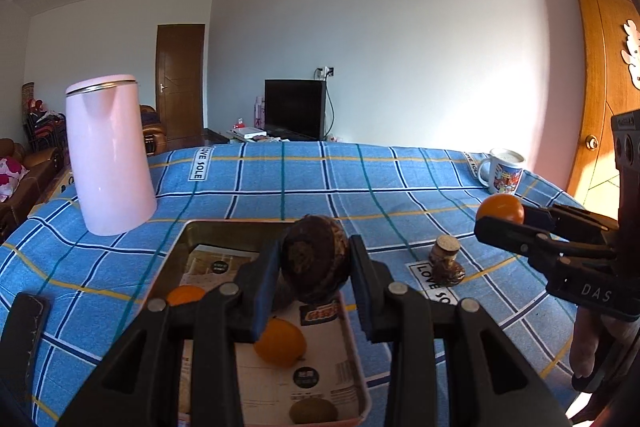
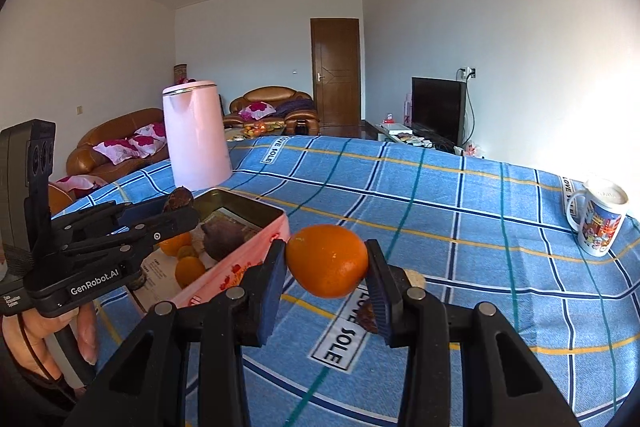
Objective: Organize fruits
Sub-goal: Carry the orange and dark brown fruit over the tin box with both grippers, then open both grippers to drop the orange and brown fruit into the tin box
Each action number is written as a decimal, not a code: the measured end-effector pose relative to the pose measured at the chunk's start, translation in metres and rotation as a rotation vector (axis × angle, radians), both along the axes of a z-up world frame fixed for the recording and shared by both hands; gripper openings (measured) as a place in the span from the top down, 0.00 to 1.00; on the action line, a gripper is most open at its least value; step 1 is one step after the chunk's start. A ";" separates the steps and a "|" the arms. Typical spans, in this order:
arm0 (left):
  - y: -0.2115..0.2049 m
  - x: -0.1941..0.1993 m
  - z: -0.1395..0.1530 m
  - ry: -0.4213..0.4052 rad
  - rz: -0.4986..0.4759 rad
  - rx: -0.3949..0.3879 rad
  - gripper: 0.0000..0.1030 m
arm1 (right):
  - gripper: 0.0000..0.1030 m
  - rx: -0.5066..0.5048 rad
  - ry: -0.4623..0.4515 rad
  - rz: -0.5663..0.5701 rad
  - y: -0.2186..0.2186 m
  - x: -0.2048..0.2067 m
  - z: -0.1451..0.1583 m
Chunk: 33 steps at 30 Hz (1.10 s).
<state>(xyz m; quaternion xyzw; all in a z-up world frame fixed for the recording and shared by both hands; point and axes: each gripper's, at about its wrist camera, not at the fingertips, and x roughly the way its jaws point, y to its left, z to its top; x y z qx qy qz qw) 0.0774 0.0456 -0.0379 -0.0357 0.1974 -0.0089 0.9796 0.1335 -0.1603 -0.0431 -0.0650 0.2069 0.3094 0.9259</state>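
The left gripper [image 1: 314, 283] is clamped on a dark brown fruit [image 1: 316, 259], holding it in the air above the far half of the tin tray [image 1: 360, 379]; the right gripper [image 2: 326, 267] is clamped on an orange [image 2: 327, 261], held above the blue checked tablecloth [image 2: 460, 227], just off the tray's right edge. Inside the tray lie two more oranges [image 1: 280, 341], a greenish-brown fruit [image 1: 313, 411] at the near edge, and another brown one under the left gripper.

The main risk is a slip; both fruits are round and pinched only at their flanks, so a loosened squeeze or a sharp tilt would probably drop them. The brown fruit would likely land in the tray and knock the fruit below it; the orange would likely fall on the cloth and roll toward the table's right edge, or strike the small corked bottle [image 1: 446, 261] standing right of the tray. The two grippers are also close together, so crossing paths could make them collide.

The brown fruit's long axis appears roughly upright, its rough end turned toward the camera; the orange is slightly oval, its long axis running across between the pads, nearly level. The pink kettle [image 1: 110, 155] stands near the far left corner, the mug [image 1: 505, 171] at the far right corner.
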 end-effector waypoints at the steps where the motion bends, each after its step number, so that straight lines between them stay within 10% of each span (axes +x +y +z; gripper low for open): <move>1: 0.005 -0.001 0.000 0.000 0.012 -0.002 0.65 | 0.60 -0.004 -0.001 0.012 0.006 0.000 0.001; 33: 0.072 -0.013 -0.037 0.156 0.123 -0.043 0.53 | 0.57 -0.175 0.179 0.288 0.131 -0.019 -0.045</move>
